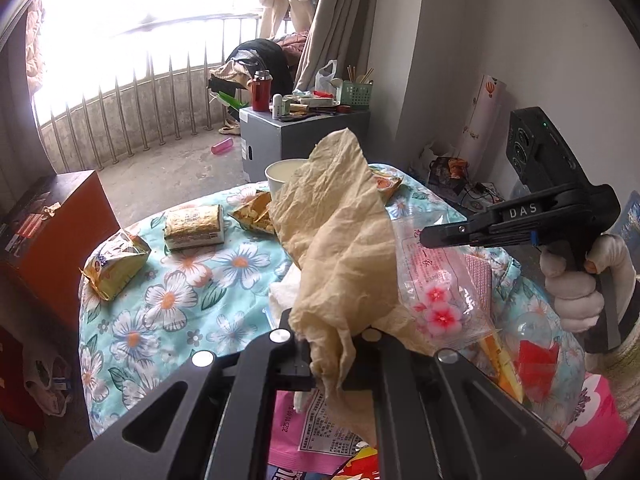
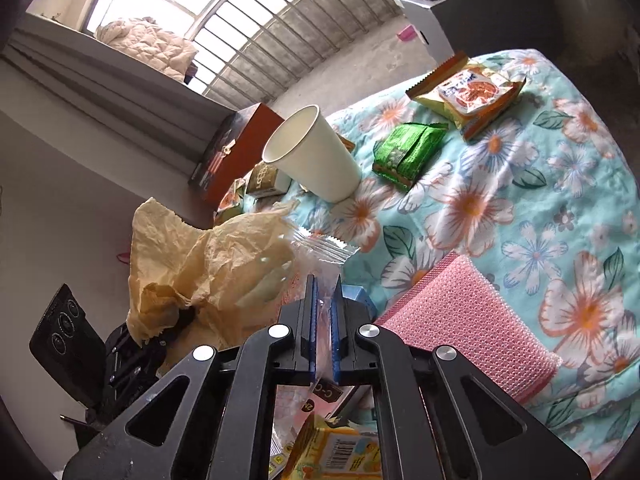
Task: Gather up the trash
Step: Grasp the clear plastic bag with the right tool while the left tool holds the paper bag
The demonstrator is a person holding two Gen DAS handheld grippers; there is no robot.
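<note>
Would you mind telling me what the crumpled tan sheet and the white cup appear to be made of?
The tan sheet looks like thin matte paper, perhaps greaseproof: sharp creases, slightly translucent; the left gripper pinches it. The white cup looks like smooth paper, with a rolled rim.

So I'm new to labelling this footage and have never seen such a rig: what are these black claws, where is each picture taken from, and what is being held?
There is no robot. A person holds a two-finger gripper in each hand, and each carries a fisheye camera looking along its fingers.

The left camera shows the left gripper shut on a crumpled brown paper; the right gripper appears off to the side, in a gloved hand.

The right camera shows the right gripper closed on a clear plastic bag.

On the flowered cloth lie snack wrappers, a white paper cup, a green packet and a pink mat.
</note>
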